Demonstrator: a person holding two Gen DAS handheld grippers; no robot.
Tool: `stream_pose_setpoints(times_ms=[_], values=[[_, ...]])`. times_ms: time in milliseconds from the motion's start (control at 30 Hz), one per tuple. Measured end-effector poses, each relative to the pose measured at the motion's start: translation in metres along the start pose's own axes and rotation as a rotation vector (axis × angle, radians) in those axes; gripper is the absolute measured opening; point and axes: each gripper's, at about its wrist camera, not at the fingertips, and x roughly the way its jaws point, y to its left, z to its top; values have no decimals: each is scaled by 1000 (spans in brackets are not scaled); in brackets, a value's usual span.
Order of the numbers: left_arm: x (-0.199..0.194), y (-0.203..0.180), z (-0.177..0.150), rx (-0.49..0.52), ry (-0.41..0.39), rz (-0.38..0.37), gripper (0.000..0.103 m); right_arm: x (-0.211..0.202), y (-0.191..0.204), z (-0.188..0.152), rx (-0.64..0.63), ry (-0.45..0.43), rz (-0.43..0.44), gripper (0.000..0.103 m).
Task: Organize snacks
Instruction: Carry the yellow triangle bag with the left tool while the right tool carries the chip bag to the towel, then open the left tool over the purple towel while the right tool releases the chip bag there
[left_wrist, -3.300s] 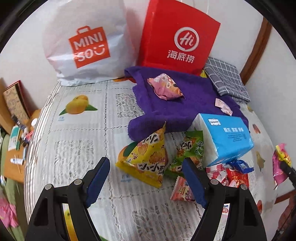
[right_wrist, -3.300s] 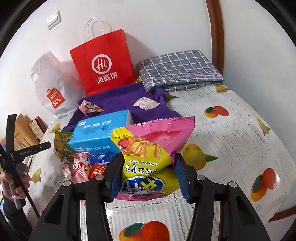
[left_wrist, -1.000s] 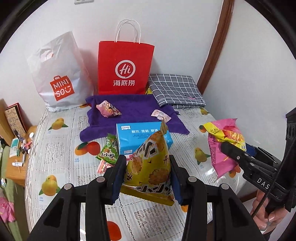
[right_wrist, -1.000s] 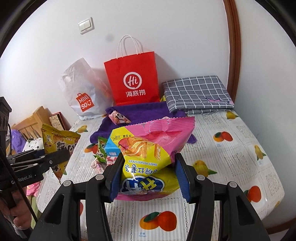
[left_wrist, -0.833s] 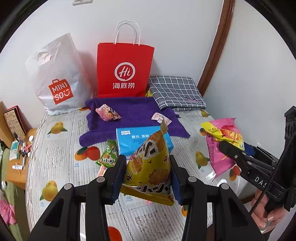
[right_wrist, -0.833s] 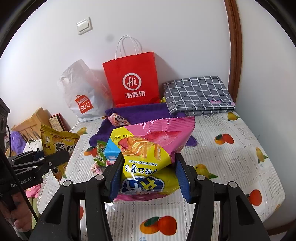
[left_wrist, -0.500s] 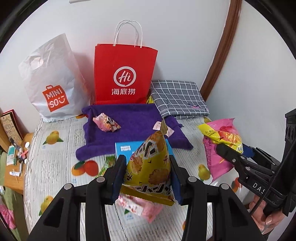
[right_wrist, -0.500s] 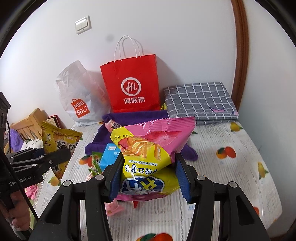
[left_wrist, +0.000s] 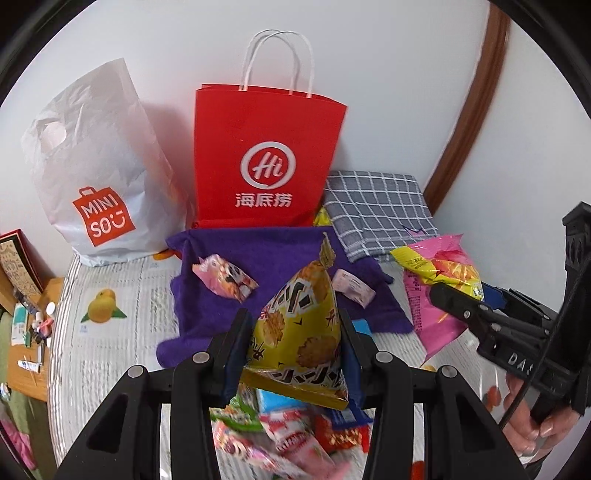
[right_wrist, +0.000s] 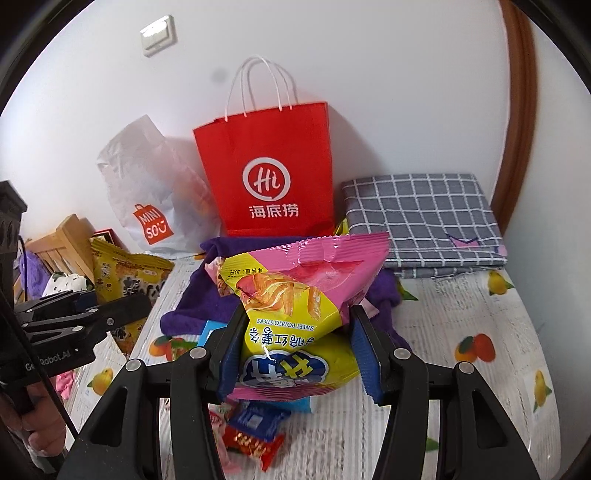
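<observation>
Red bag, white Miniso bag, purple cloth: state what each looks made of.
Red bag: looks like matte paper, with crisp folded edges, standing stiffly, and twisted white cord handles.
White Miniso bag: probably thin plastic film, crinkled and faintly translucent, with a die-cut handle hole.
Purple cloth: seemingly fleece or terry, with a fuzzy nap and soft folds.

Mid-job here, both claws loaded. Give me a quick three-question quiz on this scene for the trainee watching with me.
1. True or false: the left claw is shut on the yellow triangular snack bag.
2. Which snack does the right claw grip? A) green packet B) pink and yellow sweet potato sticks bag C) blue tissue pack
3. Fill in: the red paper bag stands against the wall between the white plastic bag and the folded ____ cloth.

Key: 1 true; 2 B; 3 grey checked.
</observation>
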Motion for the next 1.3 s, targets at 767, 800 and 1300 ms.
stream_pose_setpoints(times_ms=[767,800,1300], values=[[91,69,32,-94,116,122,43,112,-25,51,-17,85,42,54],[94,71,32,-98,122,126,43,117,-26,50,-16,94,43,54],[151,92,19,-157,230,165,43,180,-45,26,7,225,49,54]])
